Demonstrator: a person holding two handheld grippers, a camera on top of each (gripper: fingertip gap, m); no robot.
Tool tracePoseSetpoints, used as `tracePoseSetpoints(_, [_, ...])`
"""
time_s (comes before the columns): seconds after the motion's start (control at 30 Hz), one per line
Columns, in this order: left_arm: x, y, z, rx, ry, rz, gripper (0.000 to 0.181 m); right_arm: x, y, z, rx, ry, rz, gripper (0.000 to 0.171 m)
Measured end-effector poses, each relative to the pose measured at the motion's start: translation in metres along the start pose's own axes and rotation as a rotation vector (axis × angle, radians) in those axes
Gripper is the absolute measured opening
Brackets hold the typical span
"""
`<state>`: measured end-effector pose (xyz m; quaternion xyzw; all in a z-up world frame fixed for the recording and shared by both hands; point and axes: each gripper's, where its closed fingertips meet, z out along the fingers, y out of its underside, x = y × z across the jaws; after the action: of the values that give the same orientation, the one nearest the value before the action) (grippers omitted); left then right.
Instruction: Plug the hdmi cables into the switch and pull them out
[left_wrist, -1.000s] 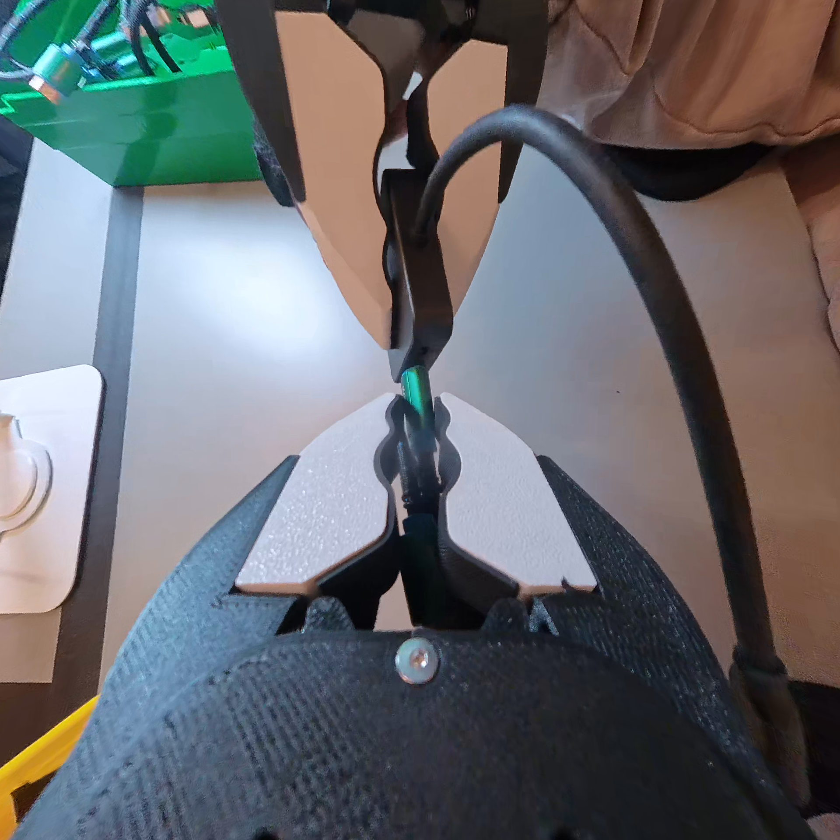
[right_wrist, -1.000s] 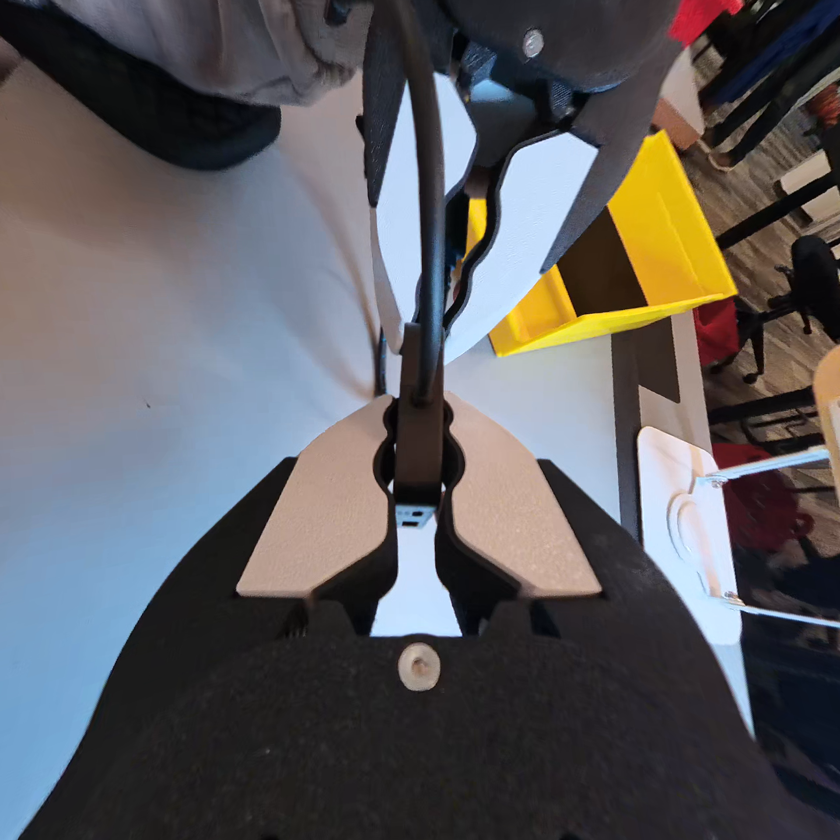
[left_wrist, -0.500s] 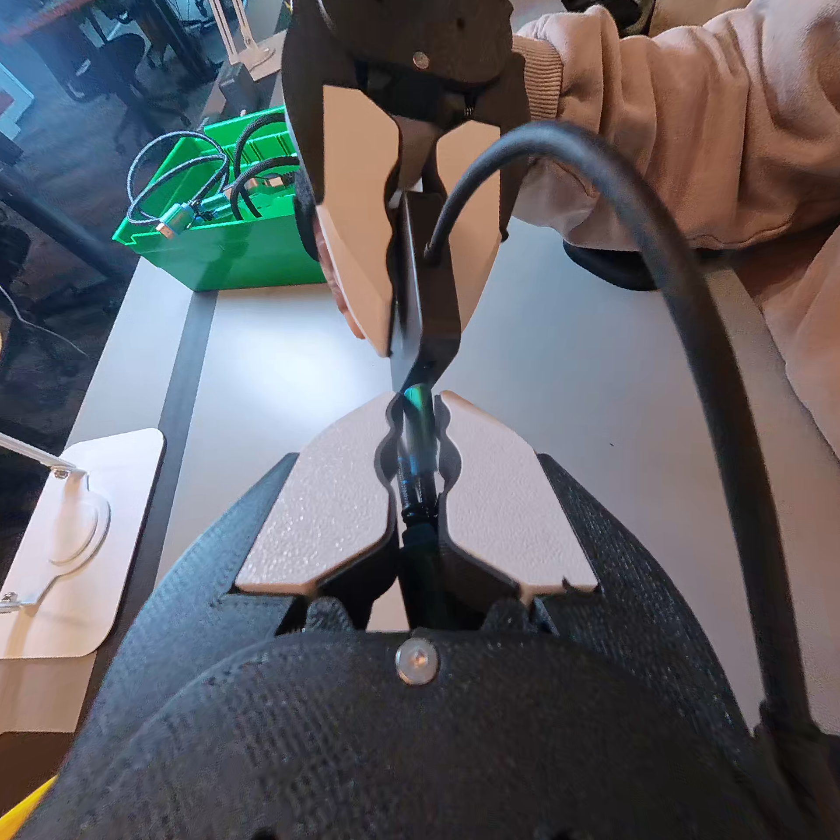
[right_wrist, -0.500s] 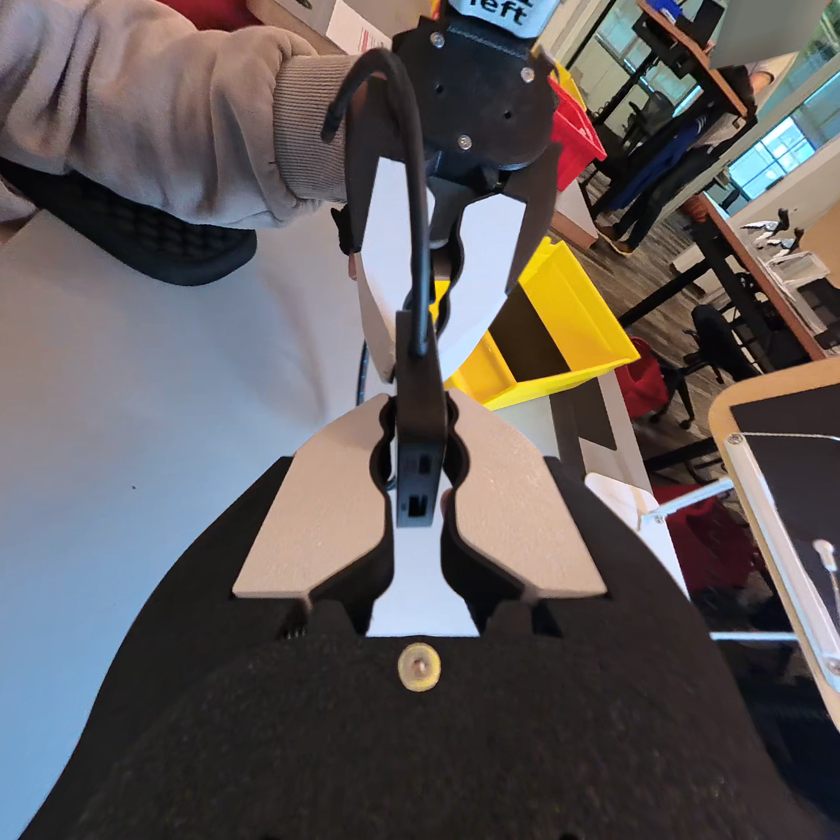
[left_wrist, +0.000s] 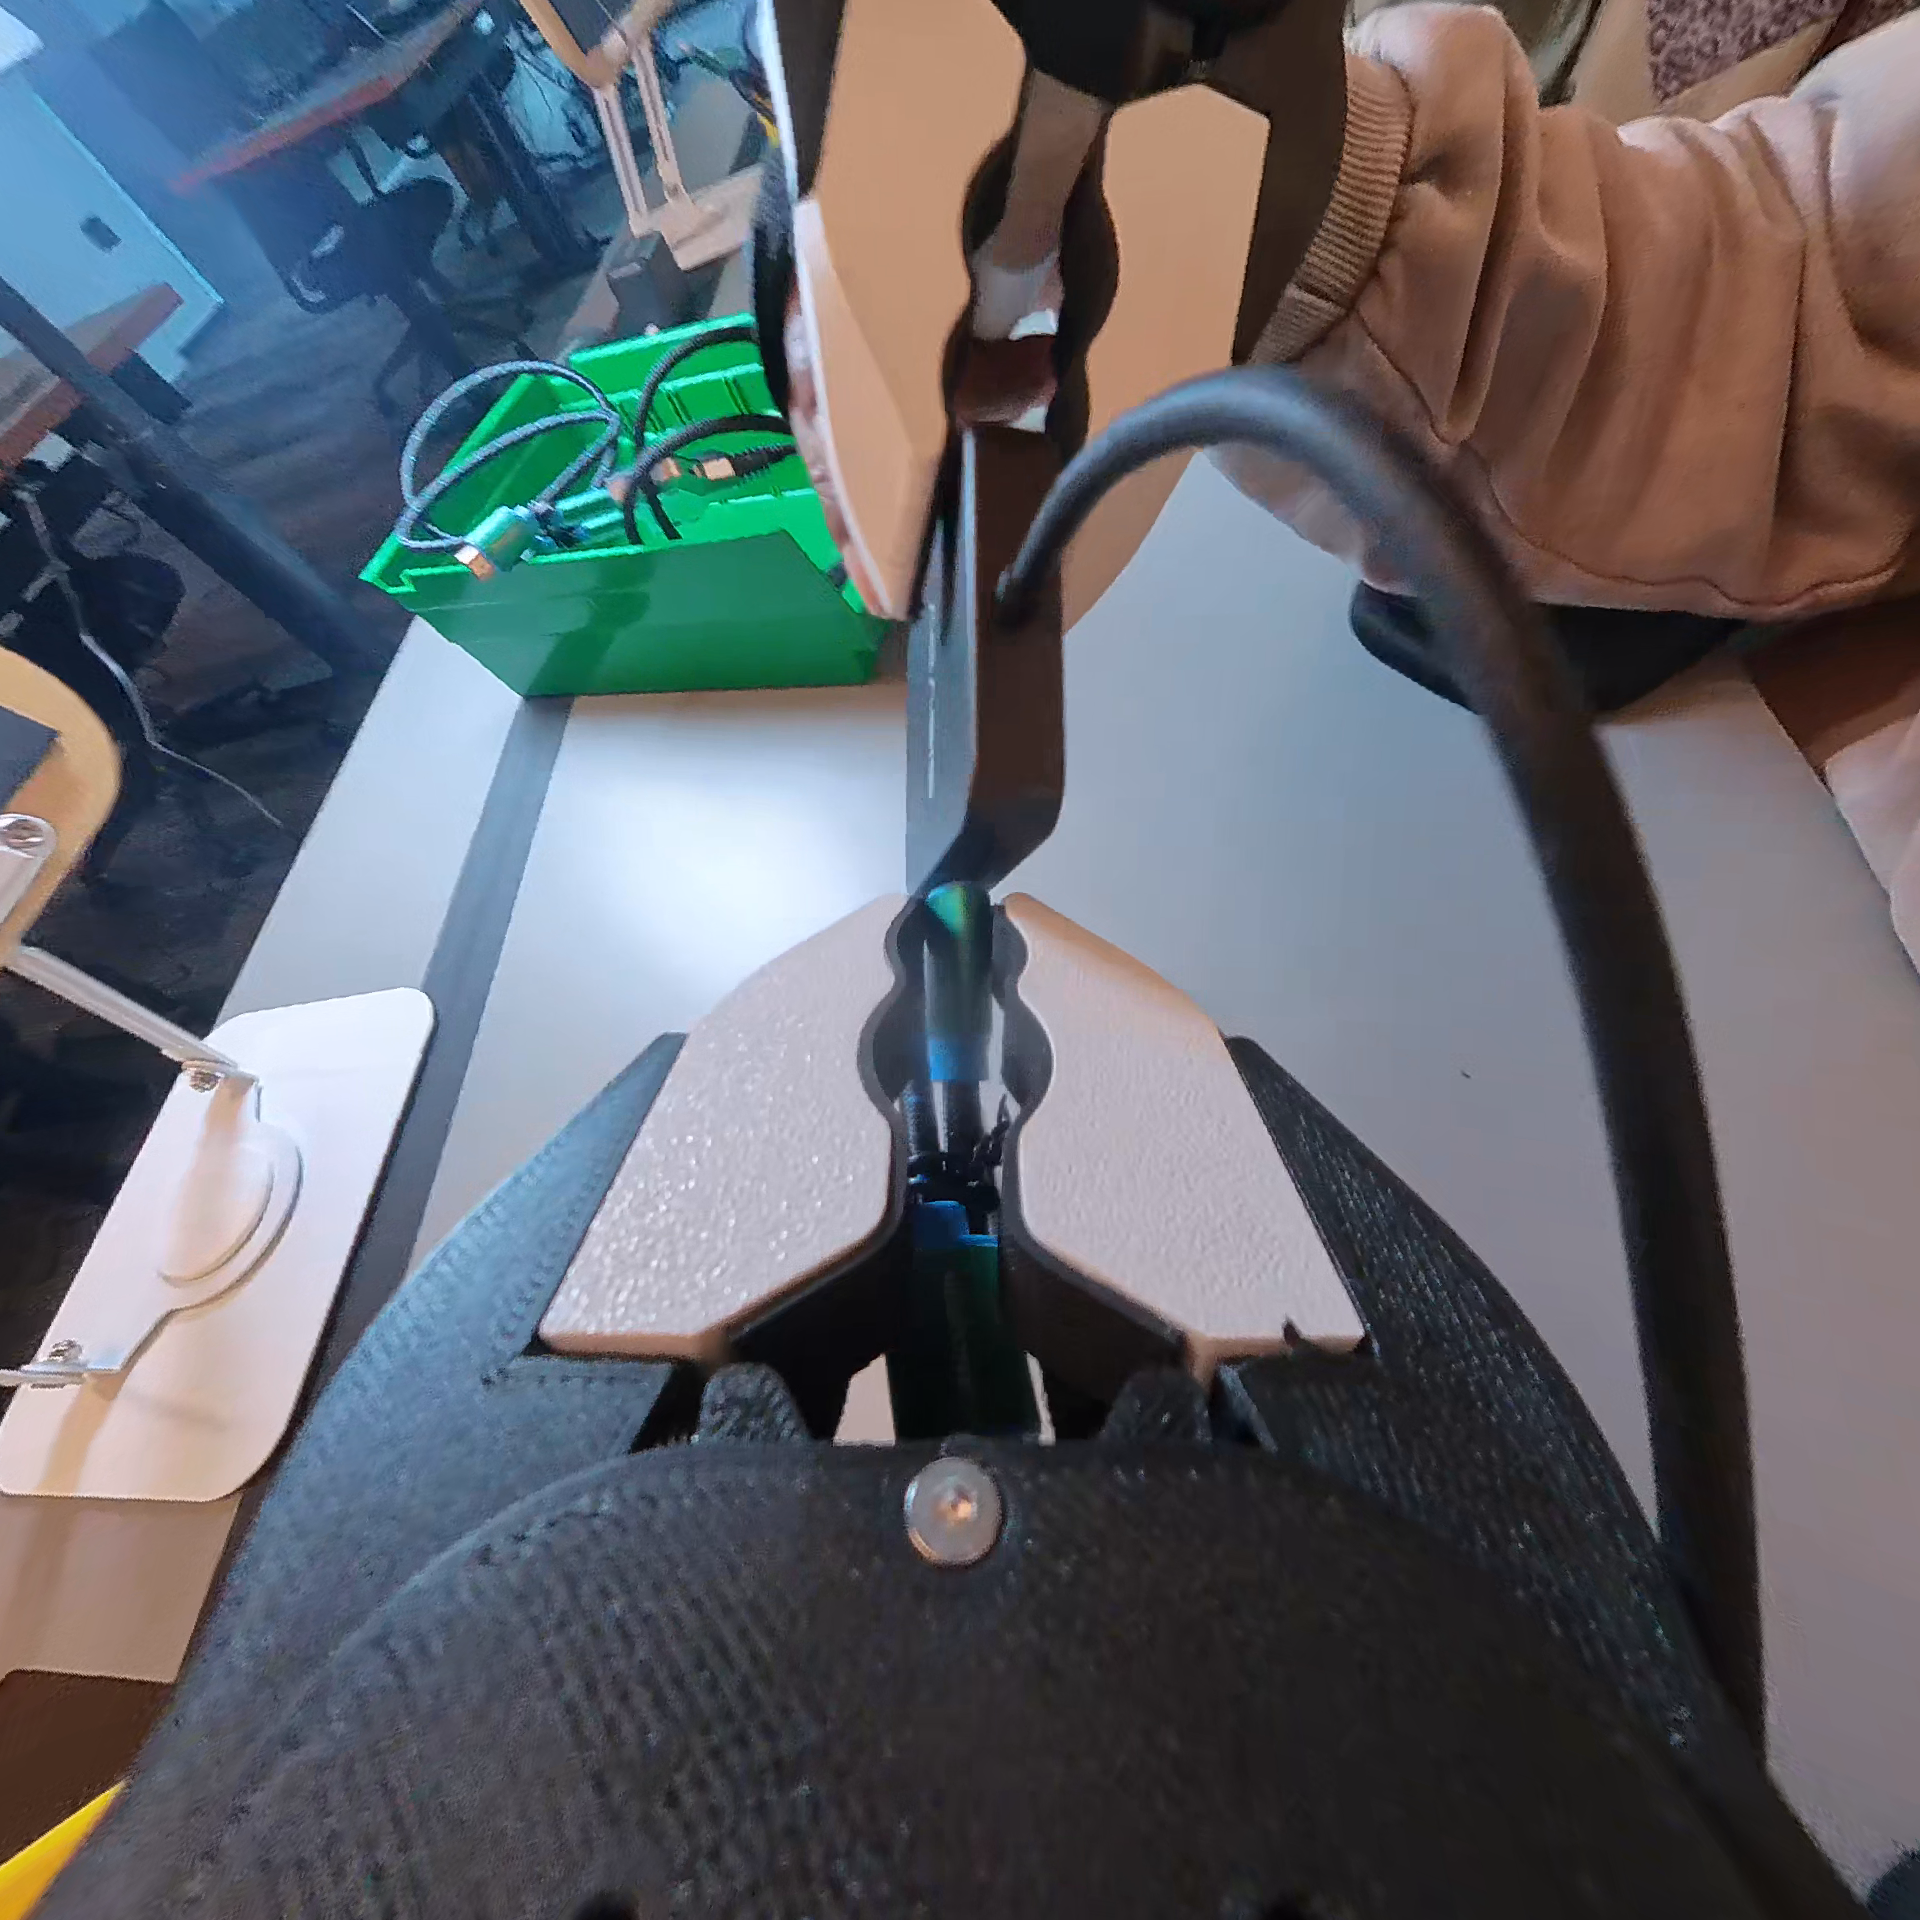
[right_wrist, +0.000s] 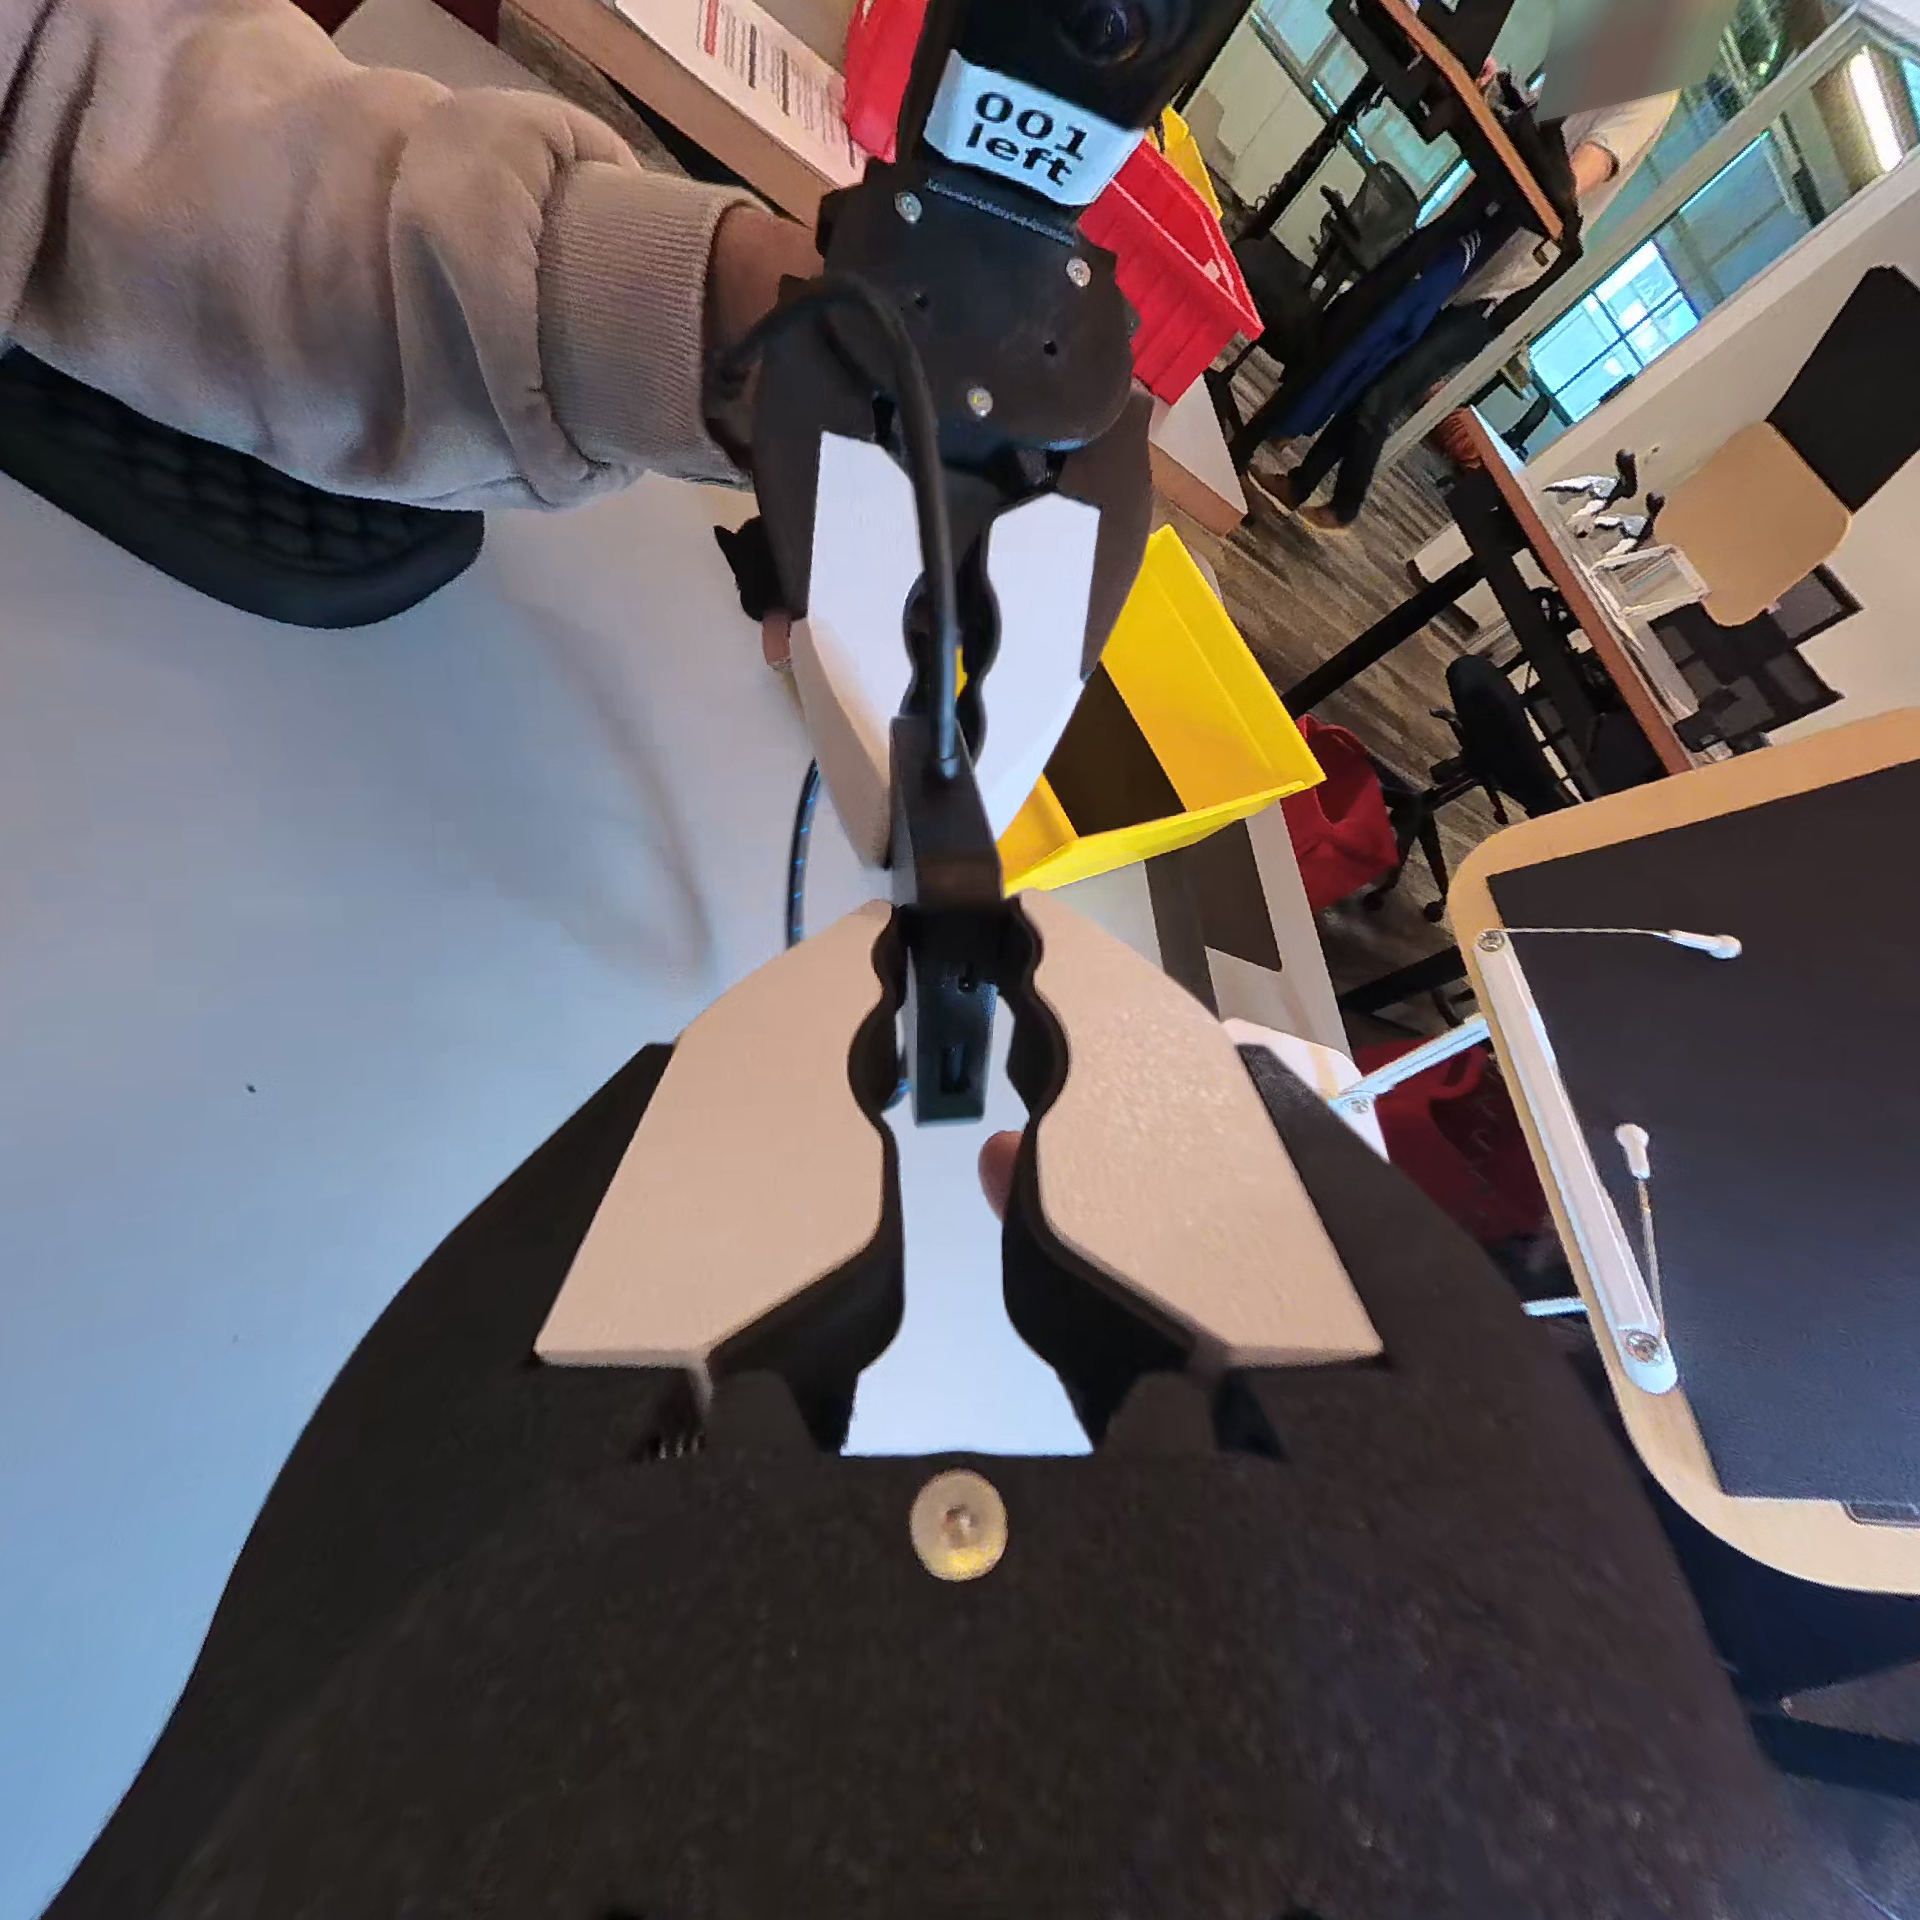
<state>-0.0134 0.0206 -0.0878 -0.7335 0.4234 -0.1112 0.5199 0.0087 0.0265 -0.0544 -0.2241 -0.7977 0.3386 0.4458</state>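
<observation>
In the left wrist view my left gripper is shut on a green metallic HDMI plug, whose cable runs back between the fingers. The plug's tip meets the end of a slim black switch held above the table. The right gripper grips the switch's far end. The switch's thick black cable arcs over to the right. In the right wrist view my right gripper is shut on the black switch, and the left gripper faces it from the far side.
A green bin holding several cables stands at the table's far left. A yellow bin sits near the table edge, with a red bin behind. A white lamp base lies left. A person's sleeve and a black pad lie close. Spacing between my two grippers at the tips: around 5 cm.
Both grippers have tilted up and risen together off the table, staying shut with plug and switch end to end. More of the room now shows behind them.
</observation>
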Motion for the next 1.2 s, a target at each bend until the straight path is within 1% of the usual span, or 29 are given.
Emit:
tracePoseSetpoints(0.07, [-0.01,-0.005,-0.003,0.037,-0.059,-0.009,0.014,0.005,0.004,-0.004,-0.038,0.028,-0.014,0.015])
tracePoseSetpoints(0.1, [-0.016,-0.01,-0.007,0.069,-0.094,-0.023,0.019,0.008,0.006,-0.01,-0.057,0.043,-0.014,0.015])
tracePoseSetpoints(0.17, [-0.032,-0.024,-0.021,0.18,-0.175,-0.064,0.028,0.021,0.011,-0.031,-0.089,0.1,-0.002,0.015])
tracePoseSetpoints(0.2, [-0.042,-0.031,-0.032,0.237,-0.221,-0.09,0.03,0.032,0.013,-0.047,-0.095,0.157,0.004,0.015])
tracePoseSetpoints(0.3, [-0.063,-0.046,-0.069,0.385,-0.338,-0.14,0.033,0.077,0.016,-0.11,-0.067,0.445,0.026,0.016])
tracePoseSetpoints(0.4, [-0.078,-0.053,-0.101,0.475,-0.448,-0.152,0.031,0.123,0.027,-0.188,-0.088,0.867,-0.01,0.015])
tracePoseSetpoints(0.47, [-0.082,-0.054,-0.111,0.496,-0.484,-0.143,0.028,0.141,0.037,-0.237,-0.123,1.135,-0.059,0.014])
tracePoseSetpoints(0.5, [-0.083,-0.054,-0.112,0.499,-0.492,-0.139,0.028,0.146,0.047,-0.255,-0.163,1.23,-0.078,0.015])
tracePoseSetpoints(0.53, [-0.083,-0.054,-0.112,0.499,-0.498,-0.135,0.028,0.15,0.062,-0.267,-0.229,1.288,-0.08,0.014])
tracePoseSetpoints(0.6, [-0.082,-0.053,-0.107,0.488,-0.495,-0.127,0.028,0.155,0.107,-0.275,-0.377,1.307,-0.033,0.014])
tracePoseSetpoints(0.63, [-0.082,-0.052,-0.103,0.476,-0.489,-0.124,0.028,0.156,0.132,-0.274,-0.422,1.299,-0.001,0.014])
tracePoseSetpoints(0.7, [-0.081,-0.049,-0.094,0.445,-0.488,-0.105,0.028,0.153,0.196,-0.261,-0.529,1.225,0.143,0.014])
tracePoseSetpoints(0.77, [-0.08,-0.045,-0.087,0.405,-0.487,-0.086,0.029,0.138,0.263,-0.248,-0.722,1.121,0.285,0.015])
tracePoseSetpoints(0.8, [-0.08,-0.043,-0.085,0.388,-0.49,-0.08,0.029,0.131,0.285,-0.241,-0.767,1.079,0.336,0.015])
tracePoseSetpoints(0.83, [-0.081,-0.041,-0.084,0.373,-0.494,-0.075,0.029,0.13,0.292,-0.237,-0.759,1.075,0.365,0.015])
tracePoseSetpoints(0.9, [-0.082,-0.037,-0.084,0.355,-0.493,-0.079,0.029,0.134,0.285,-0.237,-0.682,1.108,0.41,0.017])
tracePoseSetpoints(1.0, [-0.086,-0.033,-0.086,0.343,-0.503,-0.102,0.029,0.144,0.257,-0.244,-0.528,1.14,0.472,0.026])
tracePoseSetpoints(1.1, [-0.088,-0.025,-0.086,0.298,-0.504,-0.114,0.031,0.154,0.212,-0.251,-0.31,1.157,0.503,0.029])
tracePoseSetpoints(1.2, [-0.089,-0.009,-0.085,0.179,-0.512,-0.11,0.034,0.161,0.157,-0.259,-0.067,1.163,0.501,0.03])
